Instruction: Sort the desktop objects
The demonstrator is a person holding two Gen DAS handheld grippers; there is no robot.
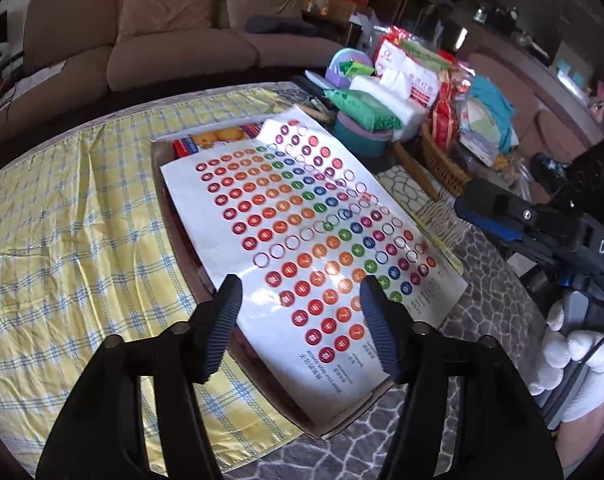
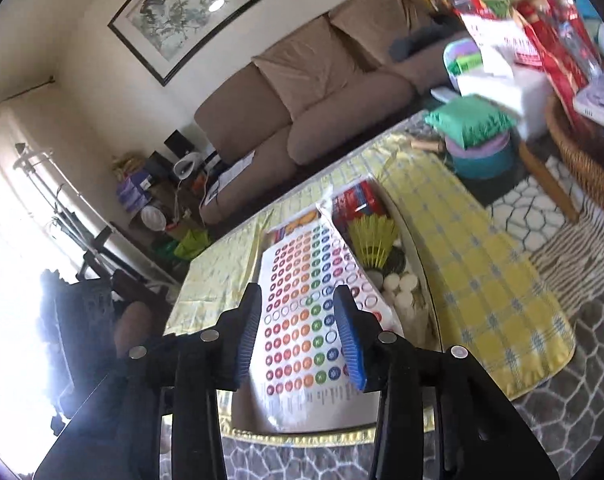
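Observation:
A white sticker sheet (image 1: 302,240) printed with rows of coloured round dots lies flat on top of a shallow cardboard box (image 1: 333,432) on the table. My left gripper (image 1: 300,294) hovers over the sheet's near end, open, with nothing between its pads. The sheet (image 2: 305,320) also shows in the right wrist view, with my right gripper (image 2: 298,300) above it, jaws apart and not touching it. Beside the sheet the box holds a yellow shuttlecock (image 2: 371,240), white round pieces (image 2: 401,284) and a red packet (image 2: 357,200). A biscuit pack (image 1: 214,138) peeks out at the far end.
A yellow checked cloth (image 1: 74,248) covers the table left of the box. At the back right stand tissue packs (image 1: 405,80), a green packet on a teal tub (image 1: 361,120) and a wicker basket (image 1: 445,164). A white-gloved hand (image 1: 573,356) holds the right gripper. A brown sofa (image 1: 162,40) stands behind.

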